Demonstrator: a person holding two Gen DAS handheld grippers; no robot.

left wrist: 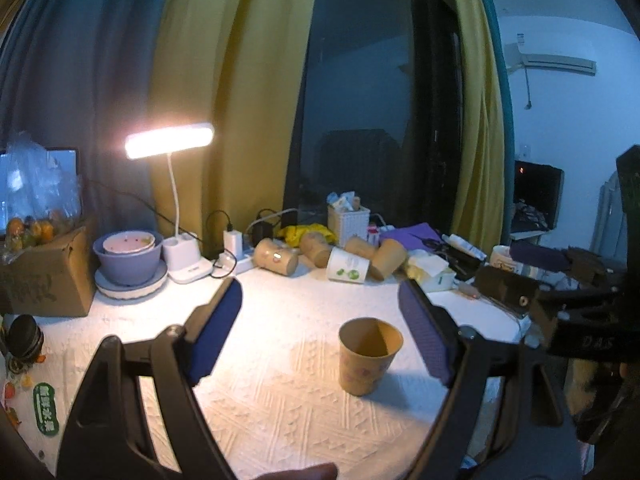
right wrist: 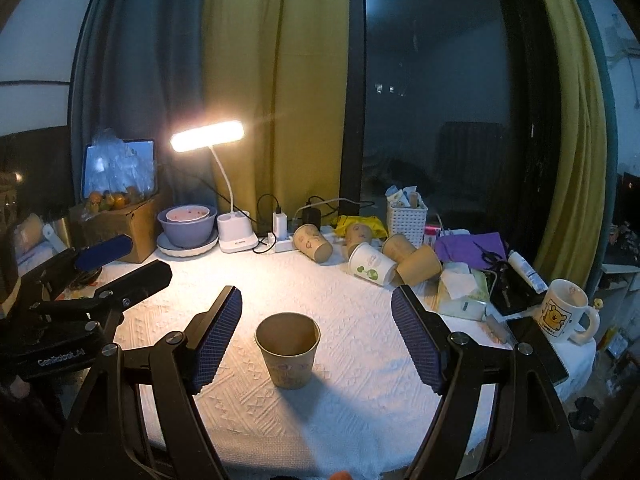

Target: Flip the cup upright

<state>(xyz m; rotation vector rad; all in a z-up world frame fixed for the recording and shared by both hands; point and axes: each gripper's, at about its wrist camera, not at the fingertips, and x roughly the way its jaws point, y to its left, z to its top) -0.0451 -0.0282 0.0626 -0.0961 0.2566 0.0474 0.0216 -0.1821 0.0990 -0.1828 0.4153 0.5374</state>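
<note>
Cup (right wrist: 288, 354) upright on bench (right wrist: 360, 420), between the right tongs (right wrist: 316, 336) blue pads, untouched. Right tongs wide open. Left tongs (left wrist: 320, 332) wide open too, cup near their right pad.

Black hand-held gripper (right wrist: 316, 332), blue pads (right wrist: 218, 336)

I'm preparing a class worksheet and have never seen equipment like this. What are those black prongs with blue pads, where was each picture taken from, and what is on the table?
No robot here: a person holds two handheld grippers, each with a fisheye camera looking along its fingers. One picture comes from the left gripper, the other from the right gripper. Both are open and hold nothing. Between the fingers, a paper cup stands upright on the white tablecloth. Behind it lie several tipped cups, a lit desk lamp, stacked bowls and a mug.
</note>
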